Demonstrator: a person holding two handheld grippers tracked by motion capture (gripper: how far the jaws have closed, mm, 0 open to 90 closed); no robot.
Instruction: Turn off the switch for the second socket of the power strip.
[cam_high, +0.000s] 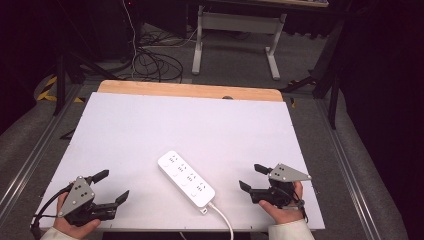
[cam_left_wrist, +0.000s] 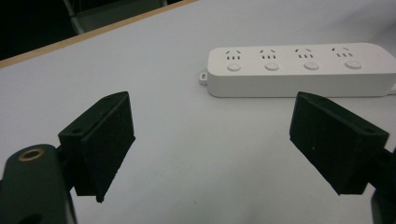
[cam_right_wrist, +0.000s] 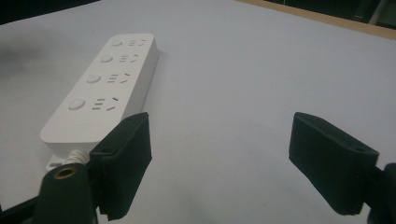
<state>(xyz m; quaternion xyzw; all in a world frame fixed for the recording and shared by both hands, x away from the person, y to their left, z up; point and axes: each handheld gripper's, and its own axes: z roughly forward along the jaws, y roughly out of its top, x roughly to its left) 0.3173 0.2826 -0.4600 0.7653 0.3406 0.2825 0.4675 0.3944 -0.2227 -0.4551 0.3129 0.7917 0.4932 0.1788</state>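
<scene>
While unheld, power strip (cam_high: 186, 178) between two wide-jawed hand-held grippers.

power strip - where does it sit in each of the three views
High view: the power strip lies slanted at lower centre, between the two grippers, touching neither.
Left gripper view: upper right, lying crosswise beyond the open jaws.
Right gripper view: upper left, running away from the camera, its near end behind the left jaw.
Shared landmark: the row of four round buttons beside the sockets; also the white table under it.
</scene>
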